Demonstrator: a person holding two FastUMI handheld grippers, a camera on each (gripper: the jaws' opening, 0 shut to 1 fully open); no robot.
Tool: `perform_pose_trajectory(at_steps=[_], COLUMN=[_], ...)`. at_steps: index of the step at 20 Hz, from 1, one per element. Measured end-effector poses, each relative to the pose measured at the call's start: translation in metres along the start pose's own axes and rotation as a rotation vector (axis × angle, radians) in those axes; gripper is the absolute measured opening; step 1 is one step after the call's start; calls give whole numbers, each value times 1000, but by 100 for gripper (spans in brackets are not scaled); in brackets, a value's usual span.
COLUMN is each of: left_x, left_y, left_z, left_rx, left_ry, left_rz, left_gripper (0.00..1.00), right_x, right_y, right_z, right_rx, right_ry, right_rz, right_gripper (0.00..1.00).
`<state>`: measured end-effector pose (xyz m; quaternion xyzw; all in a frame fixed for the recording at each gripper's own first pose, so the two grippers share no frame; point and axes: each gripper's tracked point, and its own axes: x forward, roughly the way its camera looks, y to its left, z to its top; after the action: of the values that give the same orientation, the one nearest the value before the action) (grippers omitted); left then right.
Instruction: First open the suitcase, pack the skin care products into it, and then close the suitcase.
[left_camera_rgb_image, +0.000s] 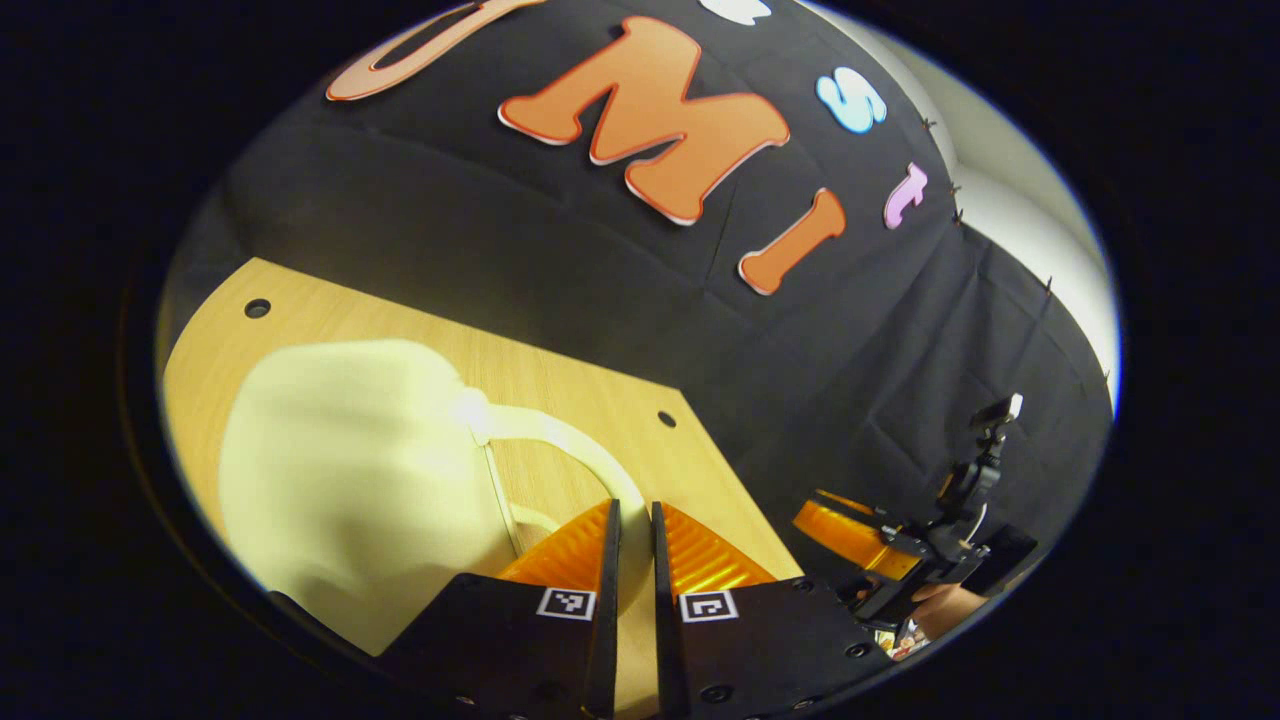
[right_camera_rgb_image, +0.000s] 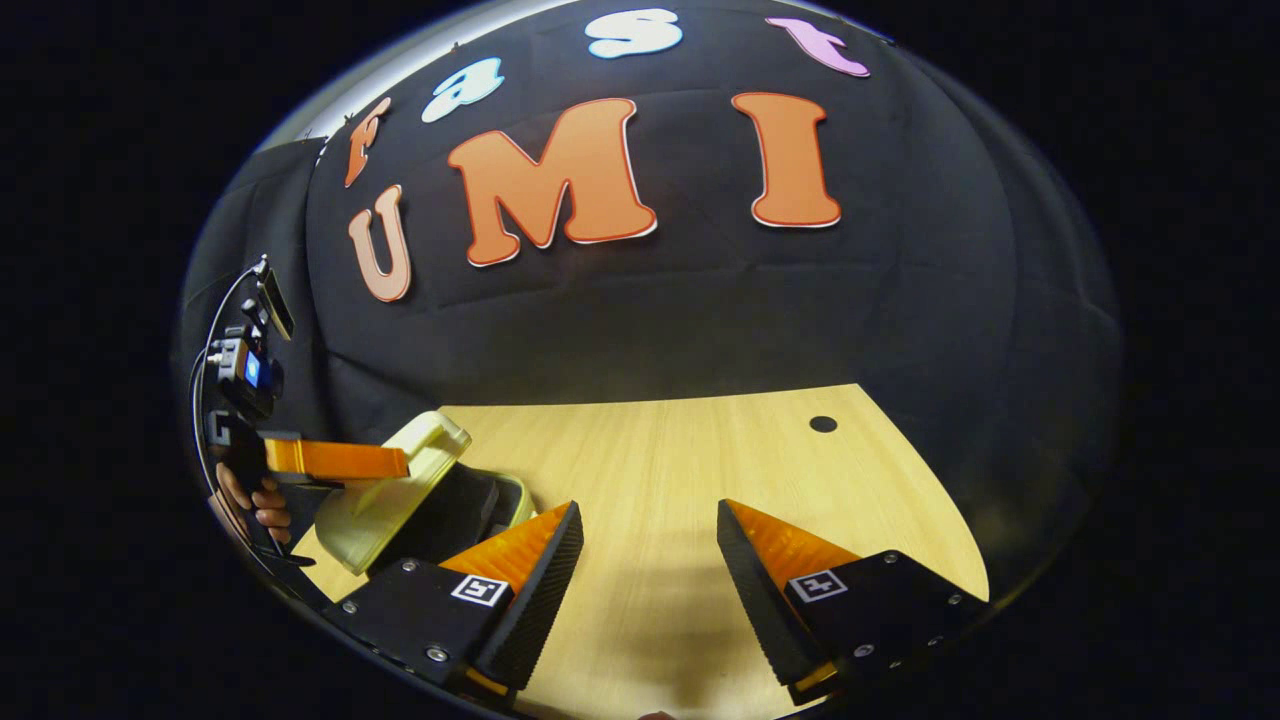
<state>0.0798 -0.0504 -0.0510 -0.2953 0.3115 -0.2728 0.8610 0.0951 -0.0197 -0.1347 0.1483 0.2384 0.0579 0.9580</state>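
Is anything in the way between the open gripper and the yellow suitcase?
Nothing visible blocks it. The right gripper is open over bare table, and the suitcase lies to its left, lid raised by the left gripper, shut on the lid's handle.

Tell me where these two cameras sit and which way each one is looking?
Left gripper view: rides on the left gripper, looking along its near-closed fingers at the pale suitcase lid and its handle.
Right gripper view: rides on the right gripper, fingers apart over the wooden table.
Shared: table, suitcase lid; each shows the other gripper and a hand.
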Motion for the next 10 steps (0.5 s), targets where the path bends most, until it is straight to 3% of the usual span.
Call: perform_pose_trajectory(at_steps=[6, 7, 10], left_x=[37, 44, 46], left_y=[5, -2, -15], left_z=[-62, -71, -72], left_rx=[99, 113, 213], left_ry=[177, 185, 159], left_rz=[144, 134, 153], left_gripper=[18, 18, 50], right_x=[-7, -8, -11], right_y=[-19, -20, -21], right_z=[-7, -8, 0], right_rx=[-12, -15, -27], right_ry=[2, -1, -33], right_rz=[-12, -13, -16], right_gripper=[87, 87, 87])
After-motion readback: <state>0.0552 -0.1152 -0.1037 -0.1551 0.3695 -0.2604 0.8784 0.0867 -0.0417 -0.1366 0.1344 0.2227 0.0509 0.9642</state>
